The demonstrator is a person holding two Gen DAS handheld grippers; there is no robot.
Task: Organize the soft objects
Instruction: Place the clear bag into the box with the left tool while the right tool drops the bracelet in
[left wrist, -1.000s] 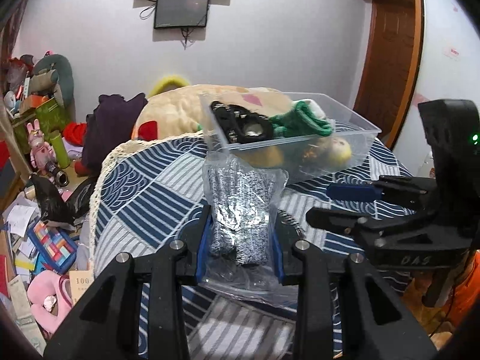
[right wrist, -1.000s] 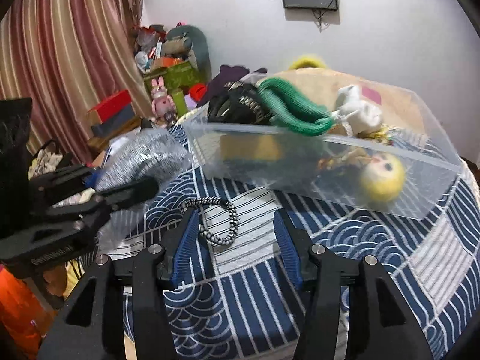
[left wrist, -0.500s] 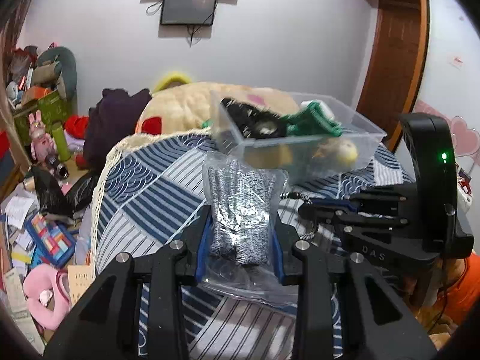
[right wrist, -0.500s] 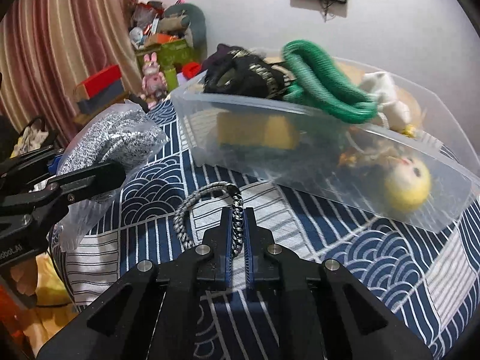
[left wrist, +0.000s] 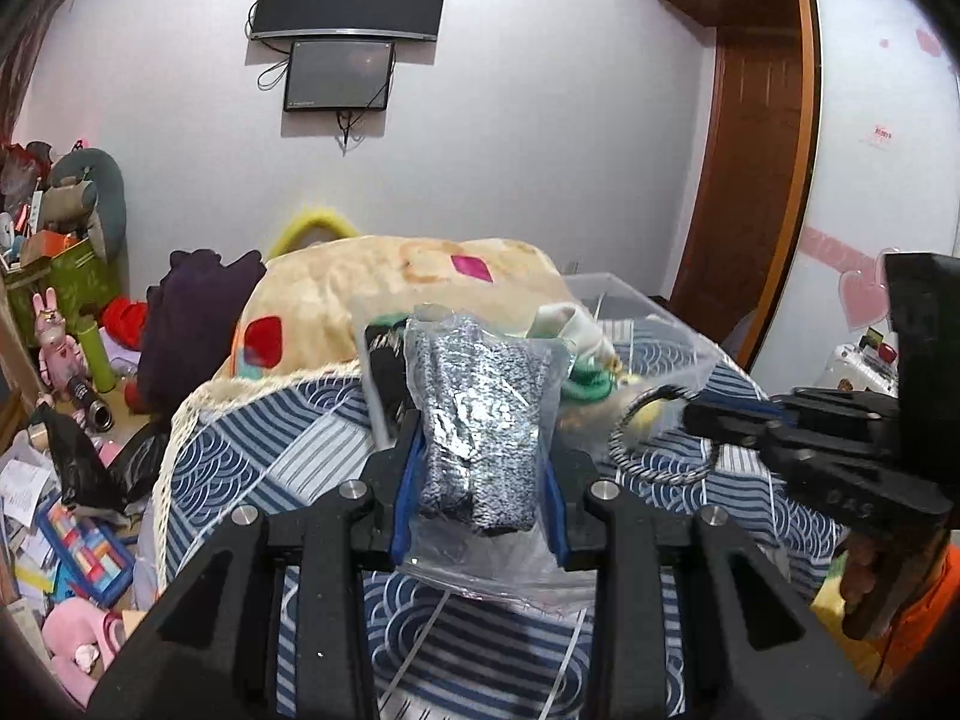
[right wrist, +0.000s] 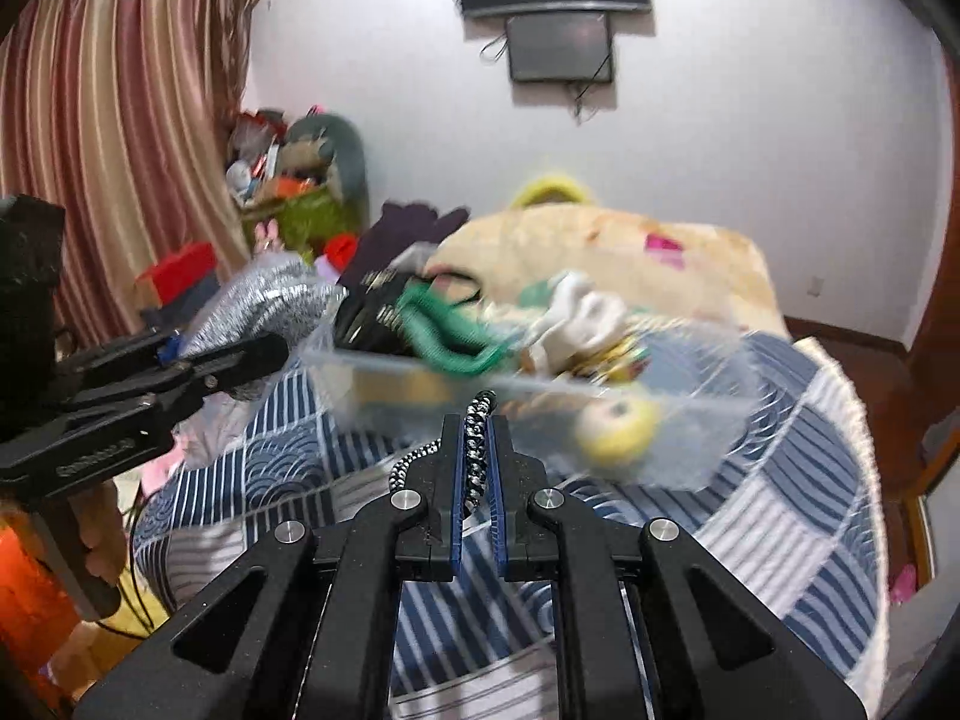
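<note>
Left hand-held gripper (left wrist: 478,480): clenched on a clear plastic bag (left wrist: 480,414) holding a grey speckled knit item; the bag is gripped at its lower part and stands upright between the blue pads, raised above the cloth.

Right hand-held gripper (right wrist: 476,468): clenched on a black-and-white braided cord loop (right wrist: 477,450); in the left wrist view the loop (left wrist: 657,438) is seen hanging from the fingertips, off the cloth.

Bin: a clear plastic bin (right wrist: 660,414) is seen just beyond both grippers, already filled with a green coiled cord (right wrist: 450,333), a white soft item (right wrist: 585,309), a black item (right wrist: 372,306) and a yellow-headed doll (right wrist: 615,426). The right wrist view is blurred, so finer detail cannot be told.

Surface: the bin rests on a blue patterned cloth (right wrist: 780,480); whether a desk or a bed lies under it cannot be told. A large beige cushion (left wrist: 384,294) lies behind the bin.

Step in hand: both items are judged to be in transit toward the bin, neither yet over its opening.

Next move: each load is to be brought above the rim and over a free patch before the fingers are parted; the bag is bulky and may need to be laid on top of the pile, and the hanging loop could catch on the rim.
</note>
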